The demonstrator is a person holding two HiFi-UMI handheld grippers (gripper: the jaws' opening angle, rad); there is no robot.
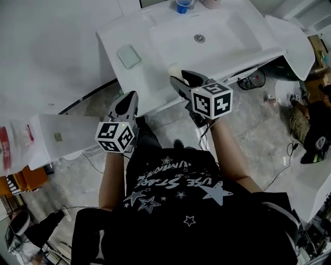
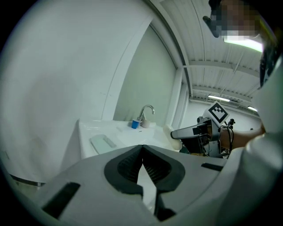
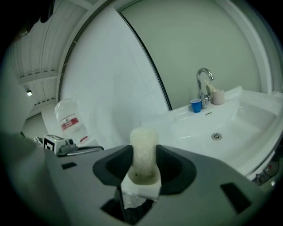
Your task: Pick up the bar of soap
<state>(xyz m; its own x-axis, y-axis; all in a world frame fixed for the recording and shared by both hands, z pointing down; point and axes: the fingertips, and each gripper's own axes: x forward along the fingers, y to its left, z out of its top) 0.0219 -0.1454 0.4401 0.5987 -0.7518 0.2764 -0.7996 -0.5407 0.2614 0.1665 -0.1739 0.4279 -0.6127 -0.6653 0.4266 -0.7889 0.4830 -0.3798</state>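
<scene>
The cream bar of soap (image 3: 143, 152) stands upright between the pads of my right gripper (image 3: 143, 161), which is shut on it. In the head view that gripper (image 1: 180, 78) holds the soap (image 1: 174, 69) over the front edge of the white washbasin counter (image 1: 155, 83). My left gripper (image 1: 128, 105) hangs in front of the counter's left corner. Its jaws meet at the tips, shut (image 2: 142, 150), with nothing between them. From the left gripper view the soap (image 2: 170, 132) shows at the tip of the right gripper (image 2: 177, 133).
A pale green soap dish (image 1: 128, 56) lies on the counter's left side. A blue cup (image 1: 183, 5) and a chrome tap (image 3: 203, 84) stand at the back of the basin, near its drain (image 1: 199, 38). A plastic bag (image 1: 15, 140) lies at the left, and cables (image 1: 279, 171) cross the floor.
</scene>
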